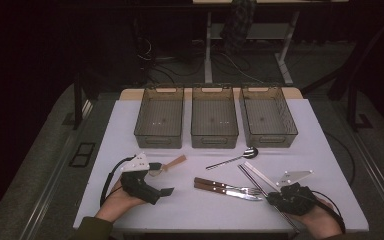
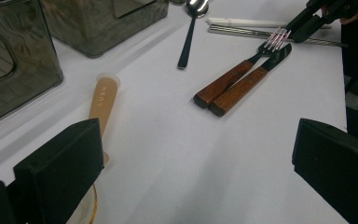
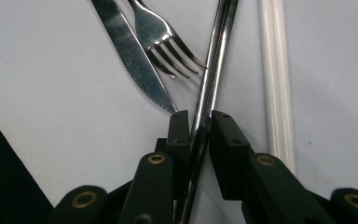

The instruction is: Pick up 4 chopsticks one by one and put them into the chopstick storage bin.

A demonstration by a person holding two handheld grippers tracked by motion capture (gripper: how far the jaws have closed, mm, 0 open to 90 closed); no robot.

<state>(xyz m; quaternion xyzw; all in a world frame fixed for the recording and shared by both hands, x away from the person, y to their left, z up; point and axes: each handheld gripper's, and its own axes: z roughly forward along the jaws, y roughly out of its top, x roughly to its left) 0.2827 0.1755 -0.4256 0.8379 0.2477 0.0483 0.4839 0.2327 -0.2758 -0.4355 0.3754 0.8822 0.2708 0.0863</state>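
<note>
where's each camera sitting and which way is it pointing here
High view: above the person's side, facing forward and down on the white table with three bins; both hands show, with the left gripper and right gripper.
Left gripper view: rides low, facing across the table past its wide-open jaws toward the fork and knife.
Right gripper view: looks down along its jaws, which flank the metal chopsticks.
Shared: fork, knife and metal chopsticks.

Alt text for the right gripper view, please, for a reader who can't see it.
The right gripper has its two black jaws closed around a pair of metal chopsticks lying on a white table. Just beyond them lie a knife and a fork, with a white pair of chopsticks alongside.
</note>
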